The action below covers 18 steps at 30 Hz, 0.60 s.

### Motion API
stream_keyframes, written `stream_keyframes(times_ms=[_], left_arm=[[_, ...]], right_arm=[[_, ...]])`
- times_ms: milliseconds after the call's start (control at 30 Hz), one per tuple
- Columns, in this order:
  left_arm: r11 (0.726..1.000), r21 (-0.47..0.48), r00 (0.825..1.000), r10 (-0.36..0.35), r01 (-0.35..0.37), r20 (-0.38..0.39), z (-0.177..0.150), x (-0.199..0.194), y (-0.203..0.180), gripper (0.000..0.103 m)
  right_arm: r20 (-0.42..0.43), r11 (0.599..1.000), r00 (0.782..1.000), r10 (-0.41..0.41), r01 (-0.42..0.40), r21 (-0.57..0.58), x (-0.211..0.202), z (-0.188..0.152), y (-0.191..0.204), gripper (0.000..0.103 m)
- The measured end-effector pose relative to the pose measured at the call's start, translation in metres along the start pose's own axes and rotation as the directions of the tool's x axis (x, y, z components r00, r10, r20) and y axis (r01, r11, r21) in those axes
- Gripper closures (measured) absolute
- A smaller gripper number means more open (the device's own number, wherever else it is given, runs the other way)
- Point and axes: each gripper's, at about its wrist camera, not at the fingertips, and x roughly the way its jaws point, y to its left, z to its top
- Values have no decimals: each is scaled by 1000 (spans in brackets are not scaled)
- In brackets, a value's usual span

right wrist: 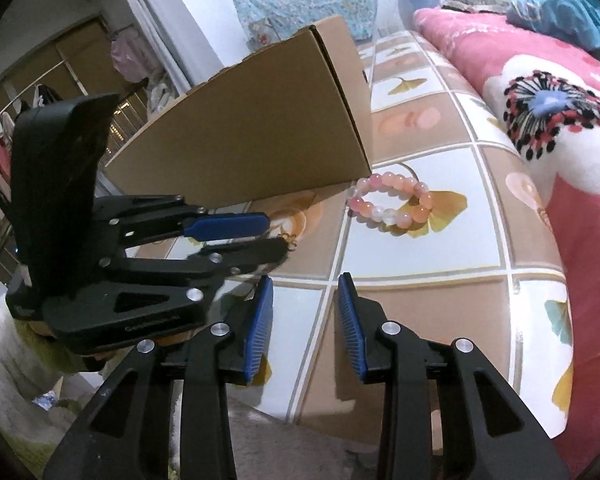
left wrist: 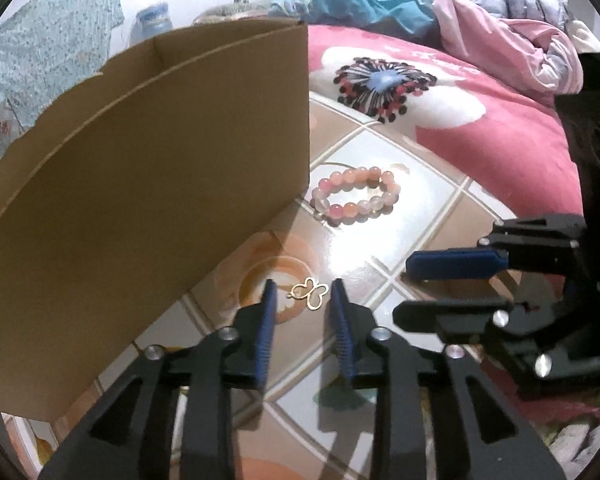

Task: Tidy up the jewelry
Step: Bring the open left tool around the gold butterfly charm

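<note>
A small gold butterfly pendant [left wrist: 310,296] lies on the tiled tablecloth [left wrist: 400,208], in the gap between the blue pads of my left gripper [left wrist: 303,283]. The pads stand apart on either side of it without pressing it. In the right wrist view the left gripper [right wrist: 277,237] comes in from the left, and a bit of the pendant [right wrist: 290,241] shows at its lower fingertip. A pink bead bracelet [left wrist: 356,196] [right wrist: 392,200] rests farther on, near the corner of an open cardboard box [left wrist: 140,160] [right wrist: 260,140]. My right gripper [right wrist: 305,280] [left wrist: 402,292] hangs open over the table with nothing in it.
A bed with a pink floral cover [left wrist: 480,120] [right wrist: 560,92] runs along the table's far and right side, with bundled bedding [left wrist: 500,12] on it. A water bottle [left wrist: 152,20] stands behind the box. The table's near edge [right wrist: 380,432] drops to the floor.
</note>
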Motion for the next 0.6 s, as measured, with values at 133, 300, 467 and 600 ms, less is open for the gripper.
stream_keyframes(times_ms=[133,300,467,600], left_arm=[[1000,-12,1000,15,-15,-21,4,5,-4,73],[999,-38,999,26,-27,-47,9,8,-5,73],[998,-47,997,39,-42,-60,12,9,-9,75],[998,-27,997,47,-49,-55,11,9,-15,84]], right_arm=[[12,1000,1000,-1,1,-11,0,-2,1,69],[31,1000,999,-18,18,-11,-3,-4,-1,69],[38,1000,999,-7,7,-4,-7,-7,-1,69],[40,1000,999,0,0,-2,-7,-8,-2,69]])
